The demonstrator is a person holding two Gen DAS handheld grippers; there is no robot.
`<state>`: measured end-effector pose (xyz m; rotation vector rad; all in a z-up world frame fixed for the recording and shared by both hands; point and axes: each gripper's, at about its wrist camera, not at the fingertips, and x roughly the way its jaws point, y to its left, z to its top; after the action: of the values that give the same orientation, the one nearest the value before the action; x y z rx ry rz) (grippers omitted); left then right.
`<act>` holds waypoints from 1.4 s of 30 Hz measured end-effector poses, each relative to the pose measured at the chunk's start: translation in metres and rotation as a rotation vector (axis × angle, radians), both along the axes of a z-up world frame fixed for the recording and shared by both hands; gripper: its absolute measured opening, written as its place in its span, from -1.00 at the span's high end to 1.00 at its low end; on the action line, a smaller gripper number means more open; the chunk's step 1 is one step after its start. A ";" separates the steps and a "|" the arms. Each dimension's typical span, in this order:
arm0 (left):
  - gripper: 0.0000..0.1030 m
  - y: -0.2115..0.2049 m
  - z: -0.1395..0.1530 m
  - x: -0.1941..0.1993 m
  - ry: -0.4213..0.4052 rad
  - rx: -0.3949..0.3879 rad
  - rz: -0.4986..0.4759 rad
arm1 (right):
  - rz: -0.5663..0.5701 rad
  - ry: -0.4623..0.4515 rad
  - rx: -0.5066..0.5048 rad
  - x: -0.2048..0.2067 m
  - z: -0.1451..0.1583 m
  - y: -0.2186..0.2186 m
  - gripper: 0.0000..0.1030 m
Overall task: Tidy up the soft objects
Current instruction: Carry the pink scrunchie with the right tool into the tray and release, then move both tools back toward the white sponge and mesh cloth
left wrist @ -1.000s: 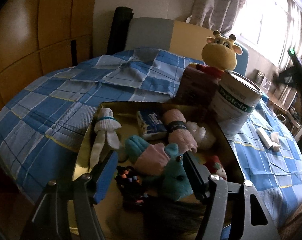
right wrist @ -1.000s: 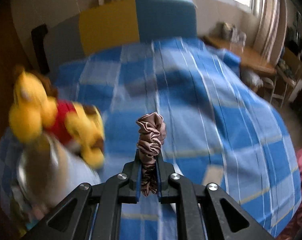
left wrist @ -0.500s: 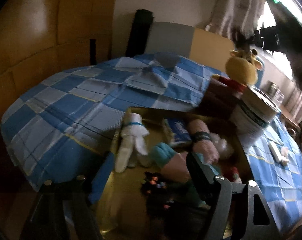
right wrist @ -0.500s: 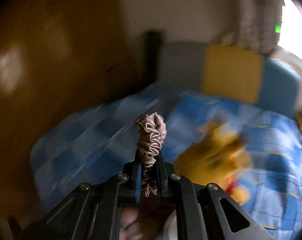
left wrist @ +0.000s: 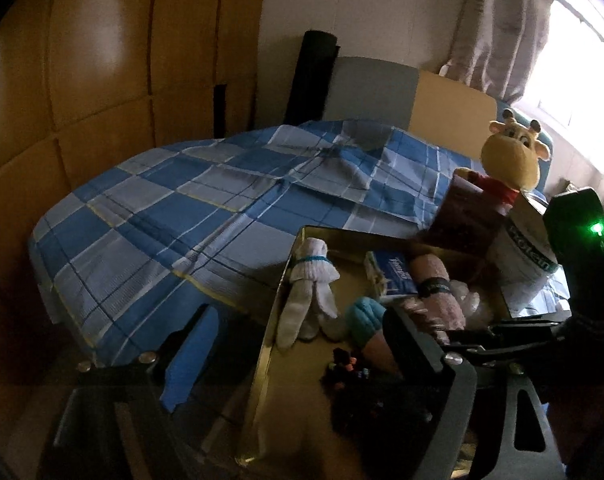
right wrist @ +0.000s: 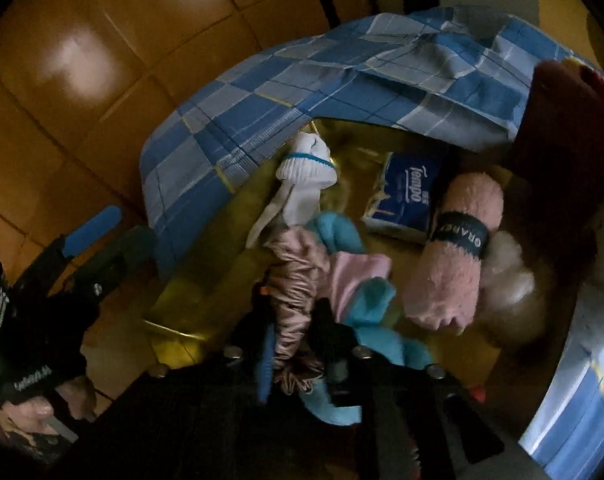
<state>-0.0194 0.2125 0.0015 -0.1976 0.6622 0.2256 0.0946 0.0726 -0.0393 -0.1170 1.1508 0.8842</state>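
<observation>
both right tongs (right wrist: 291,344) flank the pink scrunchie (right wrist: 295,292).

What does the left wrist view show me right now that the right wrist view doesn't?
Only the left wrist view shows the giraffe plush, the window and the black beaded item in the gold tin. Only the right wrist view shows the pink satin scrunchie between the right gripper jaws, which have just been opening, and the hand holding the left gripper. Both show the white socks, the tissue pack, the pink rolled towel and the checked sheet.
</observation>
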 end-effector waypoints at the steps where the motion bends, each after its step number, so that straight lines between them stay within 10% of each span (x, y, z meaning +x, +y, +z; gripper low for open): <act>1: -0.66 -0.002 0.001 -0.001 -0.002 0.002 -0.005 | -0.015 0.005 0.008 -0.001 0.001 -0.002 0.24; 9: -0.66 -0.023 0.007 -0.004 -0.014 0.015 -0.074 | -0.121 -0.044 0.080 -0.005 0.029 -0.045 -0.11; 23: -0.66 -0.095 0.019 0.007 -0.007 0.068 -0.272 | -0.437 -0.105 0.030 -0.003 0.036 -0.201 -0.12; 42: -0.66 -0.262 0.018 0.043 0.063 0.076 -0.689 | -1.392 -0.117 0.005 0.003 0.008 -0.498 -0.12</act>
<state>0.0239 -0.0491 0.0196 0.1170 0.7465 -0.4056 0.0971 -0.4257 -0.0308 0.5789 0.8313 -0.3580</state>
